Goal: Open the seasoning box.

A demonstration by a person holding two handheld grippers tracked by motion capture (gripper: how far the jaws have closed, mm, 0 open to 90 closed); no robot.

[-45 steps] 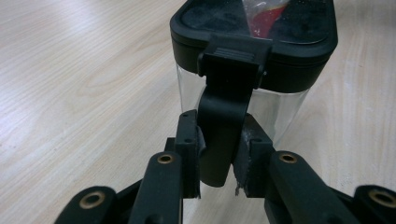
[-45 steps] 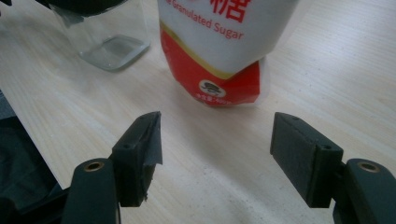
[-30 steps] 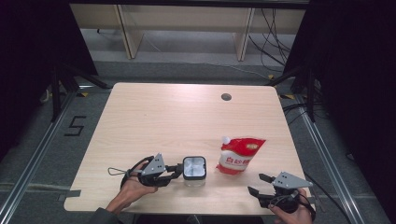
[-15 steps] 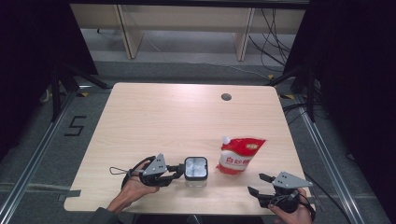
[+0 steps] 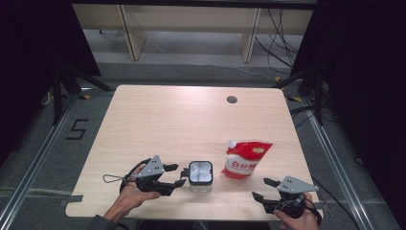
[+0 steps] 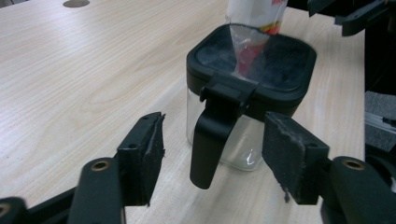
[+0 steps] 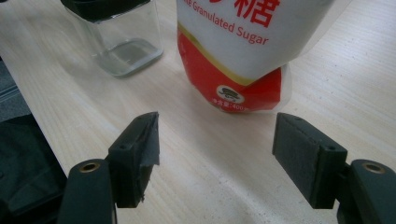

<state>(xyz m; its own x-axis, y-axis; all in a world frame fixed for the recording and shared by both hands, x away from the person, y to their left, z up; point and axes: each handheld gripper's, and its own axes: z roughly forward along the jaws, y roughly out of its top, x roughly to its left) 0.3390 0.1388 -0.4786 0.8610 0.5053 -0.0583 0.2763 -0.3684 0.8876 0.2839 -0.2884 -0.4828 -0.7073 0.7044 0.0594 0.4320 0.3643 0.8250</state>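
Black latch (image 6: 212, 140) on the jar (image 5: 200, 175) hangs between your left gripper (image 6: 212, 161) jaws, which just opened wide & grip nothing. Jar sits at table (image 5: 191, 120) front, nearer left. Right gripper (image 7: 215, 154) gapes empty before sugar pouch (image 7: 243, 51).

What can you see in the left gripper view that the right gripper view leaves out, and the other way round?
Left gripper view: the jar's black lid with its hanging latch, which sits between the left gripper's jaws; they have just opened and stand clear of it. Right gripper view: the sugar pouch's printed front, "Granulated Sugar", ahead of the open right gripper. Both: the clear jar, the pouch and the wooden table.
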